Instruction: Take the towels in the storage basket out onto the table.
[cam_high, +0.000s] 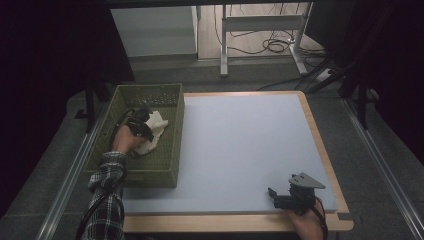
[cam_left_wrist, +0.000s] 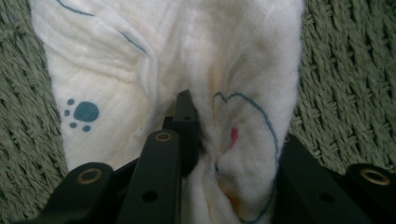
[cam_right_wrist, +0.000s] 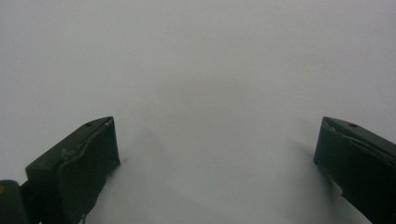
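In the high view a white cloth lies bunched inside a green woven basket at the table's left. My left gripper reaches down into the basket onto it. Seen from the left gripper view, the cloth carries a blue paw print and blue outlines. A fold of it is pinched between the two black jaws of my left gripper. My right gripper rests near the front right of the pale blue mat. In the right gripper view, my right gripper is open with nothing but bare mat between the jaws.
The basket's woven floor shows on both sides of the cloth. The mat sits on a wooden table with a raised edge. Beyond the table are a white cabinet, desk legs and floor cables.
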